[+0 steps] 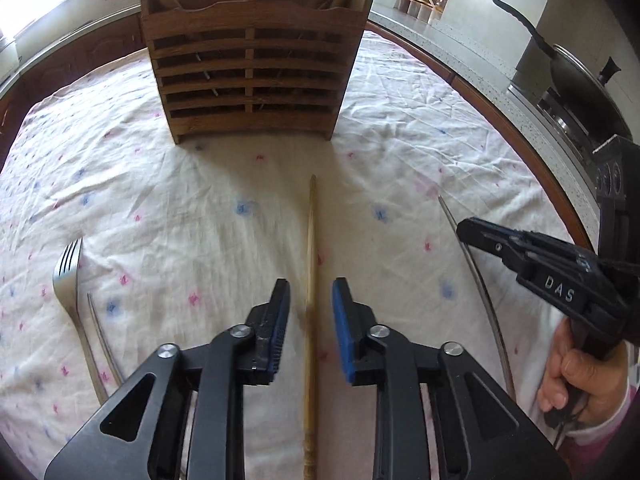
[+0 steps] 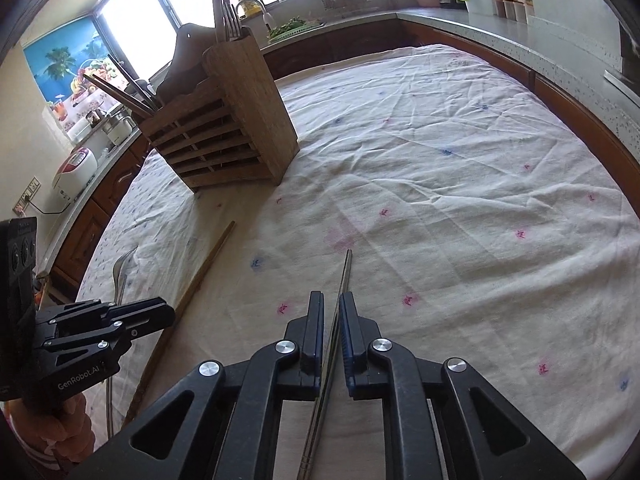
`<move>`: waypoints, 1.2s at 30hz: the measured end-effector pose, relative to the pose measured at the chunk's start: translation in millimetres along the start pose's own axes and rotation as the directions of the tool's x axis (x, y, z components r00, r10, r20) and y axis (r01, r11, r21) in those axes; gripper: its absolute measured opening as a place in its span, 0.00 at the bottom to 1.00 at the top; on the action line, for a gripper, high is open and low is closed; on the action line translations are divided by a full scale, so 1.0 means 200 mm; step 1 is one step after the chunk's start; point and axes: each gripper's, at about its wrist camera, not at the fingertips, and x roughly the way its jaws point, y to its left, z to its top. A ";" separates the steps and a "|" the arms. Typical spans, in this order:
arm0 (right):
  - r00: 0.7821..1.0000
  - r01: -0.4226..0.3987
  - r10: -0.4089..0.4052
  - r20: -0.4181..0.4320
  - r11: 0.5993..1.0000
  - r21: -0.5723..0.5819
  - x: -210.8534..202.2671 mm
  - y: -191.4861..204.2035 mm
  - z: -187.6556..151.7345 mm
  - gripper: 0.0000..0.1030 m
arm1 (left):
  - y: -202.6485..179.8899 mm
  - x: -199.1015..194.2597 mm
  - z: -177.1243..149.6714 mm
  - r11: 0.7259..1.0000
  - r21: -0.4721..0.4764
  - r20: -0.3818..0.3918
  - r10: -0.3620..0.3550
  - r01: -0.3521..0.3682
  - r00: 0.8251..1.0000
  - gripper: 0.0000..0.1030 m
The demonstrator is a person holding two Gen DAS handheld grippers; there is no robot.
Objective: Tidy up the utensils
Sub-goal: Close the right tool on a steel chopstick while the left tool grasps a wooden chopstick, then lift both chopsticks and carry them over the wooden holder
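Observation:
A wooden slatted utensil holder (image 1: 252, 68) stands on the table's far side, with chopsticks and forks in it; it also shows in the right wrist view (image 2: 228, 128). My left gripper (image 1: 311, 304) is open, its jaws on either side of a wooden chopstick (image 1: 311, 240) lying on the cloth. My right gripper (image 2: 331, 318) is open with a narrow gap, its jaws around a metal chopstick (image 2: 345, 276) on the cloth. The metal chopstick also shows in the left wrist view (image 1: 476, 276). A metal fork (image 1: 69, 276) and another metal chopstick (image 1: 102, 336) lie at the left.
The table is covered with a white flowered cloth (image 2: 440, 184). A kitchen counter (image 2: 520, 32) curves round behind it, with a pan (image 1: 576, 76) on a stove at the right, jars, a kettle and a rice cooker (image 2: 76, 168) at the left.

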 end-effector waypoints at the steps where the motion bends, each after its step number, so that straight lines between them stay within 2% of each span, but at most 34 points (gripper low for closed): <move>1: 1.000 0.005 -0.005 -0.002 1.000 -0.004 0.01 0.00 0.01 0.19 | -0.01 0.02 0.03 1.000 0.010 0.002 0.012 -0.012 1.000 0.34; 5: 1.000 0.023 -0.024 -0.010 1.000 -0.020 0.06 -0.01 0.03 0.19 | -0.06 0.14 0.12 0.999 0.050 -0.034 0.022 -0.020 0.999 0.33; 7: 0.999 0.034 -0.035 -0.011 0.999 -0.038 0.07 0.01 0.04 0.18 | -0.09 0.17 0.14 0.994 0.094 -0.017 0.051 -0.050 0.999 0.31; 9: 0.998 0.063 -0.064 -0.010 0.996 -0.070 0.09 0.03 0.05 0.16 | -0.12 0.17 0.14 0.987 0.136 0.002 0.086 -0.085 0.996 0.24; 11: 0.995 0.099 -0.100 -0.005 0.990 -0.099 0.10 0.05 0.05 0.08 | -0.12 0.17 0.14 0.988 0.138 -0.004 0.073 -0.072 0.997 0.05; 15: 0.999 0.041 -0.042 -0.015 0.997 -0.060 0.07 0.04 0.05 0.04 | -0.08 0.13 0.13 0.994 0.102 -0.005 0.036 -0.035 0.999 0.05; 22: 0.995 -0.049 0.053 0.086 0.998 -0.045 -0.17 0.11 0.08 0.04 | 0.04 -0.16 0.07 0.998 -0.012 0.103 -0.061 0.062 0.993 0.05; 28: 0.975 -0.107 0.119 0.188 0.992 -0.072 -0.43 0.22 0.13 0.04 | 0.14 -0.48 0.02 0.989 -0.090 0.230 -0.095 0.118 0.969 0.05; 36: 0.948 -0.116 0.151 0.280 0.984 -0.137 -0.66 0.35 0.16 0.04 | 0.22 -0.74 -0.03 0.982 -0.122 0.342 -0.097 0.146 0.935 0.05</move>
